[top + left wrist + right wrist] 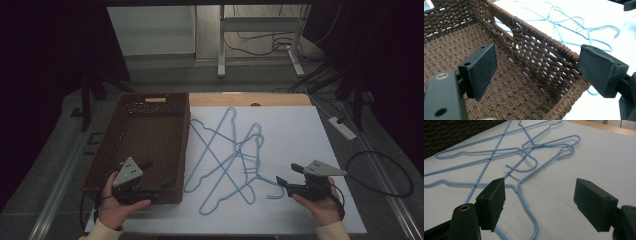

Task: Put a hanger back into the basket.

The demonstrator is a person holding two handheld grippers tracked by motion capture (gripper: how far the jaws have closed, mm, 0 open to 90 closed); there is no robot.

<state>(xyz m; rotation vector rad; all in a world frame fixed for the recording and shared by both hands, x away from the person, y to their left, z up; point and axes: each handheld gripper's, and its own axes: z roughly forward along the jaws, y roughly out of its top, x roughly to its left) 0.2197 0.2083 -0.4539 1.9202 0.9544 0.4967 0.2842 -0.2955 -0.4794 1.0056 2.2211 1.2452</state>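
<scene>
High view: my right gripper [289, 176], jaws spread and empty, sits just right of the hangers [230, 160], nearer than my left gripper [157, 175], spread over the basket [150, 97].

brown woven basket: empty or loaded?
Empty. The brown woven basket shows bare weave across its floor in the high view and left gripper view; the blue wire hangers lie outside on the white table sheet.

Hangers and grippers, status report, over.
Left gripper open over basket. Right gripper open, empty, beside hangers. Hangers tangled on white sheet. Basket empty.
</scene>
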